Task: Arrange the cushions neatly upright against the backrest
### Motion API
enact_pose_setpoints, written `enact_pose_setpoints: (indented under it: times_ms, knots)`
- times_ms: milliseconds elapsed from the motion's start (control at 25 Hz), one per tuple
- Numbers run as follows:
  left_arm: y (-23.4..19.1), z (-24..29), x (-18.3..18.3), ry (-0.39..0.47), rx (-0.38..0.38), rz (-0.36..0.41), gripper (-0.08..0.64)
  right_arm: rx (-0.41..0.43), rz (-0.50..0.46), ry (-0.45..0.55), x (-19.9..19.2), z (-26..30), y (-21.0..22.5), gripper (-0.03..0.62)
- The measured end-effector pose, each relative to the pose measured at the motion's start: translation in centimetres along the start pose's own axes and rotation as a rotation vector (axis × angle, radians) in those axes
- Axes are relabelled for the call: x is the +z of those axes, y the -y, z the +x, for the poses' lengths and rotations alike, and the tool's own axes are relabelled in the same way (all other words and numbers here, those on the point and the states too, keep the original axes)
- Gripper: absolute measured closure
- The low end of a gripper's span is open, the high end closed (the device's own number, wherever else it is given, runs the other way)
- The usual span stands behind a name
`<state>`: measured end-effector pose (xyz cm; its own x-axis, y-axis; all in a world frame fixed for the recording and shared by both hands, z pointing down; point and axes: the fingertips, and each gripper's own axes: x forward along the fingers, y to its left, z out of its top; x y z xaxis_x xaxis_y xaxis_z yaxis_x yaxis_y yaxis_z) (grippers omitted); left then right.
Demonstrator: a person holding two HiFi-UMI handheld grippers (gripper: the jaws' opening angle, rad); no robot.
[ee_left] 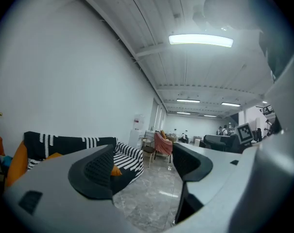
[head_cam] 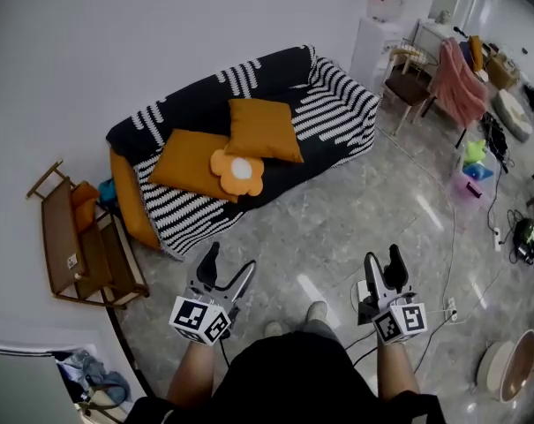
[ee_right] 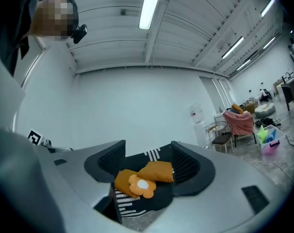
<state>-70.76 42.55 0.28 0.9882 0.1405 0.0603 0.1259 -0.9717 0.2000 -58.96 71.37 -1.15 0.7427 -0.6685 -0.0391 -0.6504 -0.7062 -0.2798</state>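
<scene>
Head view: sofa (head_cam: 337, 104), black-white striped cover, at 12 o'clock. Three cushions lying flat on seat, none upright against backrest: square orange cushion (head_cam: 263, 129) nearest backrest; second orange cushion (head_cam: 187, 162) at its 8 o'clock, edges overlapping; flower-shaped cushion (head_cam: 237, 173) on top where they meet. Left gripper (head_cam: 227, 272) at 7 o'clock, right gripper (head_cam: 384, 268) at 5 o'clock, both above floor (head_cam: 337, 228), well apart from sofa. Left gripper view: jaws released, nothing between. Right gripper view: jaws released, empty; cushions visible far beyond gap
</scene>
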Motion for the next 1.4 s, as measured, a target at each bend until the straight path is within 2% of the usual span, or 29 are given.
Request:
enact_pose_setpoints:
  times_ms: [280,520,720,840,960,1160,1400]
  knots:
    - [-1.8,4.8,-0.7,-0.028,-0.001,-0.006,0.179,-0.020,0.005,-0.019,-1.2,4.0,3.5,0.314]
    - [-3.7,11.2,1.6,-0.011,0.054,0.031,0.179,0.045,0.008,-0.028,-0.6,12.0,7.3,0.319]
    - [-4.1,17.5,3.5,0.004,0.104,0.073,0.179,0.123,-0.035,-0.027,1.3,17.9,10.2,0.321]
    - [-4.4,21.2,3.8,0.008,0.142,0.111,0.189,0.109,-0.063,-0.032,1.9,19.9,13.4,0.322]
    - [-4.7,24.5,3.8,0.020,0.166,0.129,0.230,0.088,-0.087,-0.035,2.7,21.5,16.4,0.333]
    - [-5.0,28.5,3.1,-0.018,0.146,0.136,0.230,0.037,-0.087,-0.047,3.0,23.5,20.0,0.333]
    - [-7.0,33.0,2.5,-0.023,0.122,0.098,0.230,-0.011,-0.075,-0.085,2.0,26.2,22.5,0.337]
